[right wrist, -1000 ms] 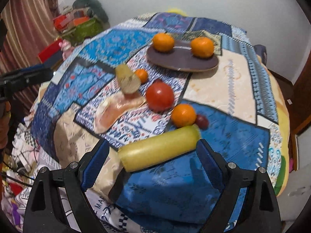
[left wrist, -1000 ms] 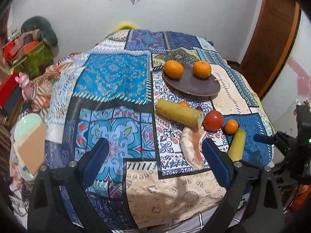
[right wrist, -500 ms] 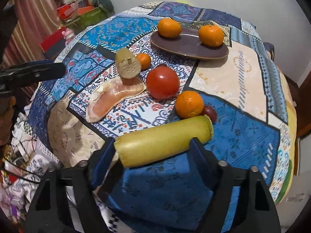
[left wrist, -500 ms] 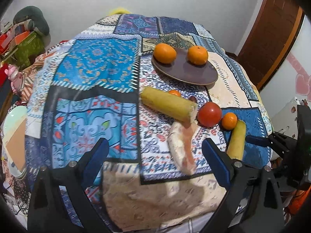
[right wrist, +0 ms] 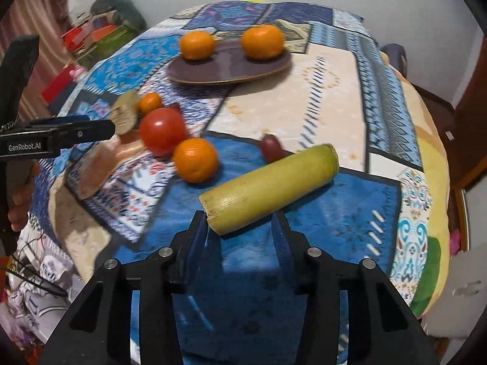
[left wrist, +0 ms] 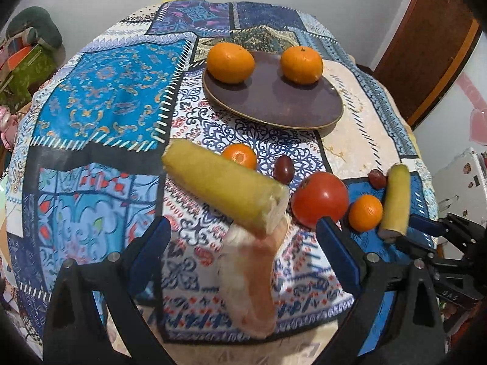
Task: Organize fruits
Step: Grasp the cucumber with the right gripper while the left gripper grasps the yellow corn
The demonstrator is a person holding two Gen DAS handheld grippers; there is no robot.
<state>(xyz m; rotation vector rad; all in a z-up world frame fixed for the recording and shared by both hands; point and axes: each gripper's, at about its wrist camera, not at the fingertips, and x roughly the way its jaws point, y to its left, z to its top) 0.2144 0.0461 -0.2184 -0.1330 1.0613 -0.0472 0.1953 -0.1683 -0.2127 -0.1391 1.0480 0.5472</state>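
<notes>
Closing in, the right gripper (right wrist: 240, 222) has its blue jaws narrowed around the near end of a yellow-green sugarcane piece (right wrist: 271, 182) lying on the patchwork tablecloth (right wrist: 334, 97). The left gripper (left wrist: 243, 243) hangs spread wide above another cane piece (left wrist: 225, 188).

The yellow-green stalk (right wrist: 268, 187) hides where the right tongs' (right wrist: 240, 231) fingertips meet it.
</notes>
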